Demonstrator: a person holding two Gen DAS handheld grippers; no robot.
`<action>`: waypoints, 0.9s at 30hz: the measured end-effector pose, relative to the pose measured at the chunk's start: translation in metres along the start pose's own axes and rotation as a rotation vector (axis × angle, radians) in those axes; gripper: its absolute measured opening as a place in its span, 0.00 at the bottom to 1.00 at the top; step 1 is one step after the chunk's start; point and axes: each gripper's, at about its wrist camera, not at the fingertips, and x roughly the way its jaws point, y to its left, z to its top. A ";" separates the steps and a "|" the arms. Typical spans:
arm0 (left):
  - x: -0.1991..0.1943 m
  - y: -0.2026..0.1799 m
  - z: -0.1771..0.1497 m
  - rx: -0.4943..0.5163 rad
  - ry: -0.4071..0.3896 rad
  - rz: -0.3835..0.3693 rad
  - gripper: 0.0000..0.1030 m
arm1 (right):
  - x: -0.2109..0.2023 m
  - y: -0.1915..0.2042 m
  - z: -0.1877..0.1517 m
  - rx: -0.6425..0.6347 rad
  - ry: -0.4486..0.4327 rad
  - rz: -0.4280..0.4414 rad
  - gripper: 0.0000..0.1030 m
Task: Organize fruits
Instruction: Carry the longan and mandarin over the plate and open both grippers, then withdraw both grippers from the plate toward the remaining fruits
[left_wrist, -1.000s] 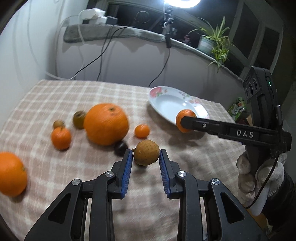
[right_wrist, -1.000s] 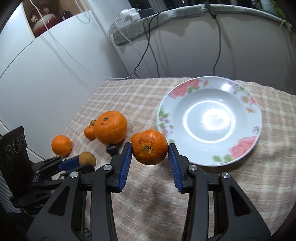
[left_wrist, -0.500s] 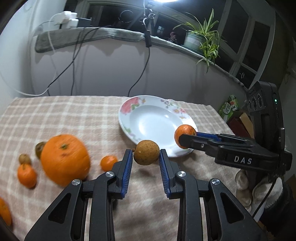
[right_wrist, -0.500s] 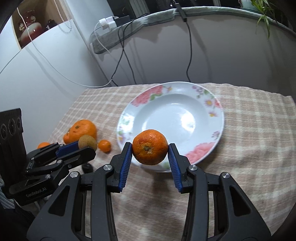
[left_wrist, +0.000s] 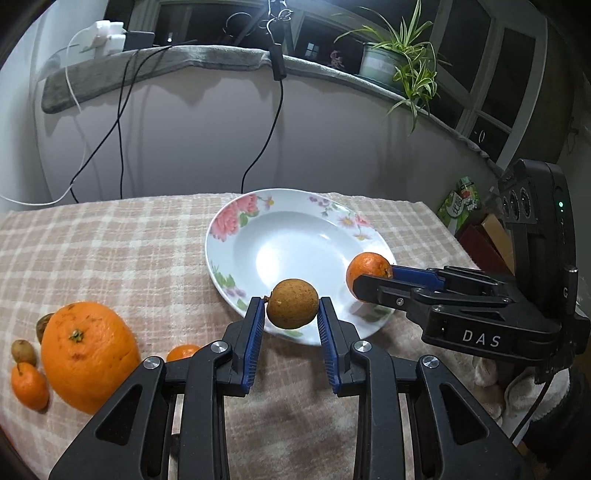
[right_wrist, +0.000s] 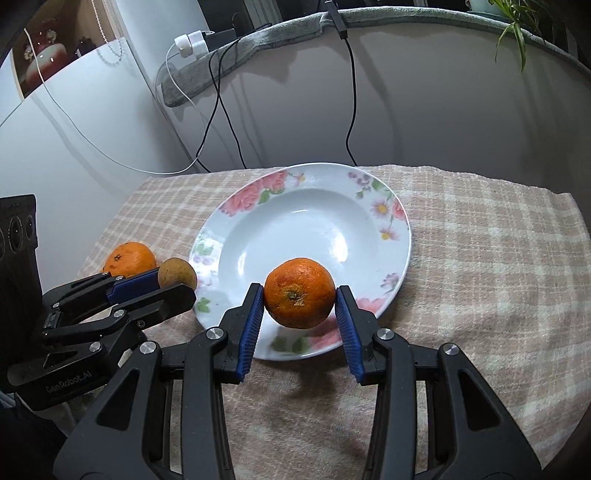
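Observation:
My left gripper (left_wrist: 291, 314) is shut on a small brown round fruit (left_wrist: 292, 303), held above the near rim of a white flowered plate (left_wrist: 258, 229). My right gripper (right_wrist: 300, 306) is shut on a tangerine (right_wrist: 300, 293) over the plate's (right_wrist: 369, 206) near edge. Each gripper shows in the other view: the right one (left_wrist: 369, 273) with its tangerine (left_wrist: 367, 266) at the plate's right rim, the left one (right_wrist: 173, 280) with the brown fruit (right_wrist: 176, 272) at the plate's left rim. The plate holds no fruit.
On the checked cloth (left_wrist: 110, 251) left of the plate lie a big orange (left_wrist: 86, 354), small tangerines (left_wrist: 28, 384) (left_wrist: 183, 352) and small brownish fruits (left_wrist: 23, 351). Cables (left_wrist: 118, 129) hang down the back wall. A gloved hand (left_wrist: 517, 395) holds the right gripper.
Both grippers have carried their fruits from over the loose fruit toward the plate, which now sits closer and central in both views. The grips have not changed.

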 end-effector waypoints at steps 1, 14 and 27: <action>0.001 0.000 0.001 0.000 0.001 0.001 0.27 | 0.001 0.000 0.001 -0.001 0.000 -0.001 0.40; 0.006 0.001 0.003 0.004 0.014 0.013 0.28 | 0.003 0.001 0.003 -0.013 0.000 -0.018 0.41; 0.002 0.006 0.005 -0.003 0.006 0.034 0.38 | -0.003 0.003 0.006 -0.034 -0.037 -0.048 0.71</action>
